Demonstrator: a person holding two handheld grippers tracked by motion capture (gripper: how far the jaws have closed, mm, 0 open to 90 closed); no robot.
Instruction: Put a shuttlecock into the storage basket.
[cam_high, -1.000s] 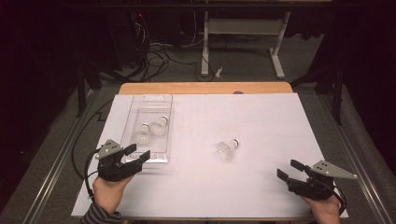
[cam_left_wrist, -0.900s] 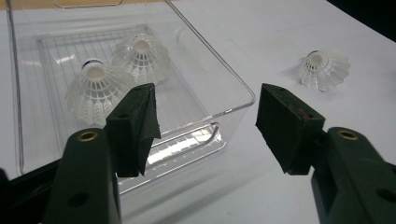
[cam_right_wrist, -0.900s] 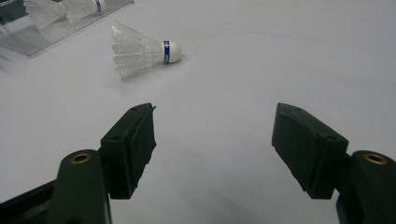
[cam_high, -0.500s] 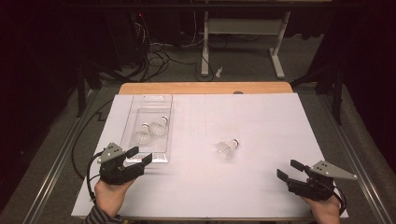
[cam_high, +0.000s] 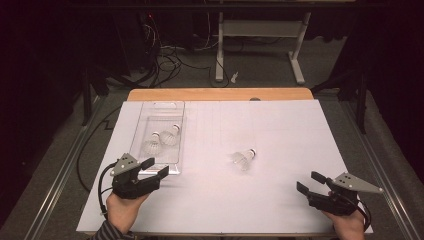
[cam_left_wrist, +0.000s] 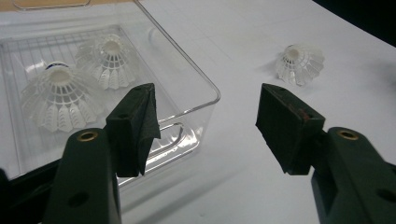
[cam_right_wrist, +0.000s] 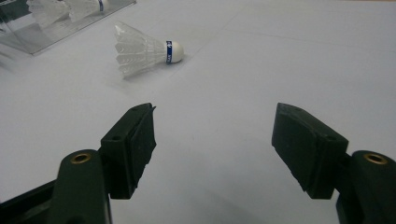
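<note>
A clear plastic tray (cam_high: 161, 110) lies at the left of the white table cover, with two white shuttlecocks (cam_high: 169, 135) (cam_high: 150, 145) inside. A third shuttlecock (cam_high: 243, 158) lies on its side on the cover near the middle. My left gripper (cam_high: 155, 168) is open at the tray's near corner, nothing between its jaws. In the left gripper view the tray (cam_left_wrist: 196, 79) and its shuttlecocks (cam_left_wrist: 109, 58) (cam_left_wrist: 58, 95) sit just ahead. My right gripper (cam_high: 310, 182) is open at the front right; the loose shuttlecock (cam_right_wrist: 144, 50) lies ahead of it to the left.
The white cover (cam_high: 280, 130) spans most of the table, with a wooden edge (cam_high: 220, 94) at the back. Cables and a desk frame (cam_high: 260, 45) stand on the dark floor beyond. Metal rails run along both sides.
My left gripper has drifted slightly toward the front edge, away from the tray's corner. The right gripper and the shuttlecocks have not moved.
</note>
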